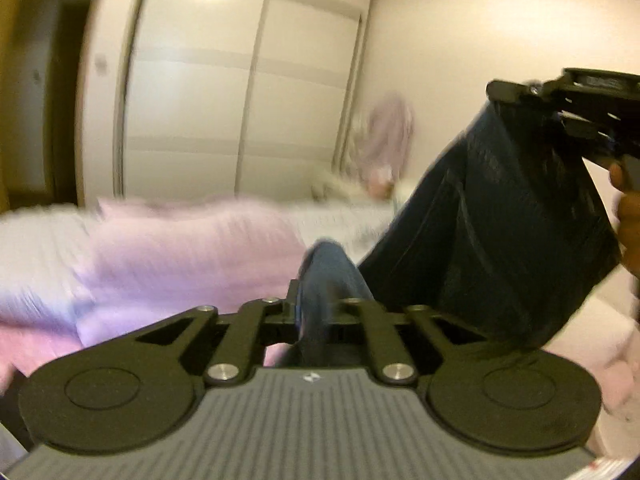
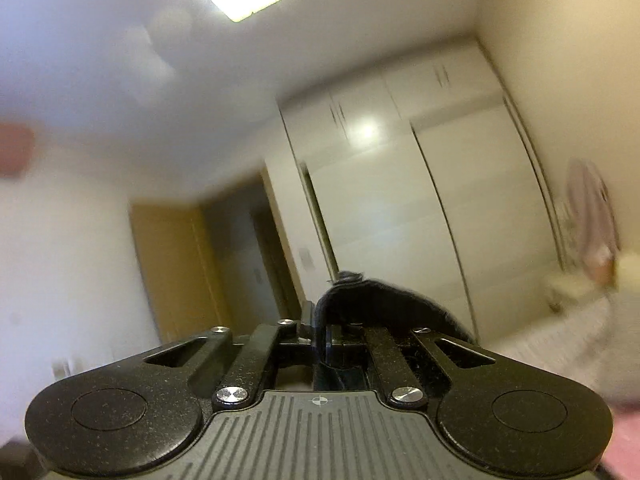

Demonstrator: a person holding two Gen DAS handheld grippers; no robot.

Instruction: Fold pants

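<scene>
Aloft, dark pants (image 1: 480, 220) pinched between left tool (image 1: 316, 312) and right tool (image 2: 320, 336).

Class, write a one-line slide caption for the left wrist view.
Left gripper and right gripper lift dark jeans above a pink bedspread.

One pants (image 1: 492, 216), two tools, perhaps one pink blanket (image 1: 180, 256).

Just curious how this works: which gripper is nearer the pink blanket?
Left. The left gripper holds the pants low, just over the blanket; the right gripper holds them higher up.
</scene>
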